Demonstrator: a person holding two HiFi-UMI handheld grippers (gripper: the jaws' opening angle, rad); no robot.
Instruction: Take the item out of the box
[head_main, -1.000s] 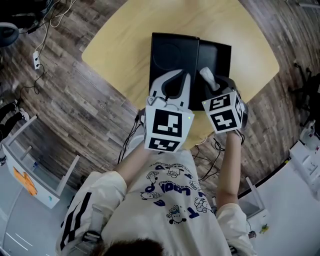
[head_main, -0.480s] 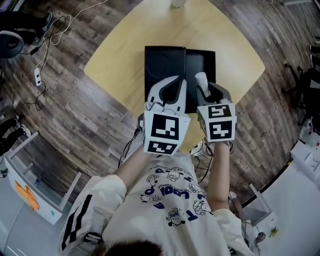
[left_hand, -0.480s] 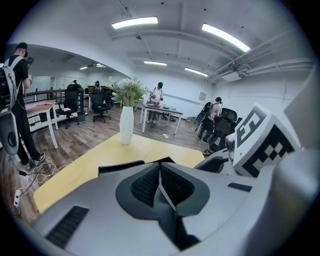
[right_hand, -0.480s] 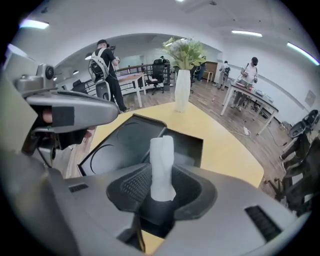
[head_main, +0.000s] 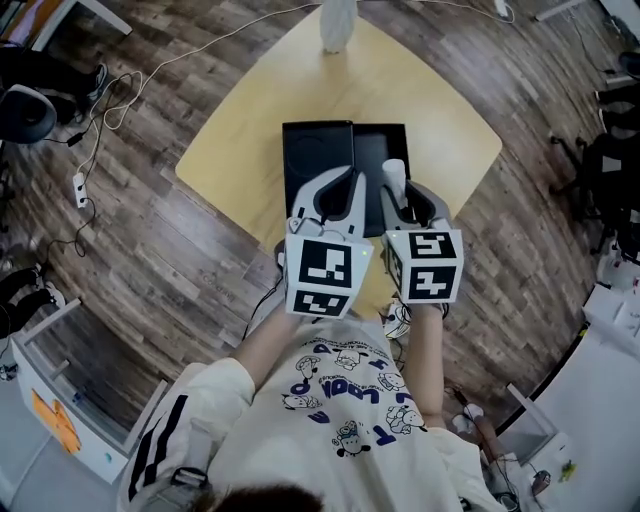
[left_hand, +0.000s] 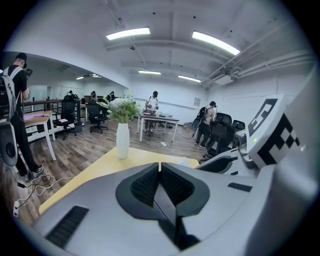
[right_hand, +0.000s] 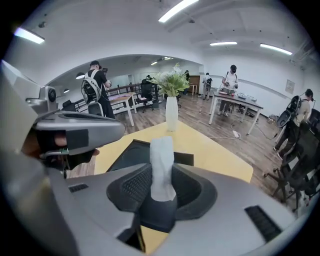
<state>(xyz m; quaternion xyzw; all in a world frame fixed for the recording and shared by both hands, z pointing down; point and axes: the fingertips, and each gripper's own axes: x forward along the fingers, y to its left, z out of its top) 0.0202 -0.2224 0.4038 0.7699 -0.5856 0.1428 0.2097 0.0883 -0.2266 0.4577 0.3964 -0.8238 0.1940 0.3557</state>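
Box (head_main: 318, 150) at tabletop (head_main: 235, 130) centre, vase (head_main: 337, 24) behind it at far edge, left tool (head_main: 344, 176) and right tool (head_main: 401, 190) side by side above box's near half, item (right_hand: 162, 165) clamped in right tool.

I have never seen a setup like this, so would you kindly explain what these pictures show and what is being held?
There is no robot: a person holds a two-jaw gripper in each hand. The head view looks down from a camera on the person's head. The other two cameras ride on the grippers and look along their jaws. On the yellow table are an open black box and, at the far edge, a white vase. The right gripper is clamped on a white item. The left gripper is shut and empty.
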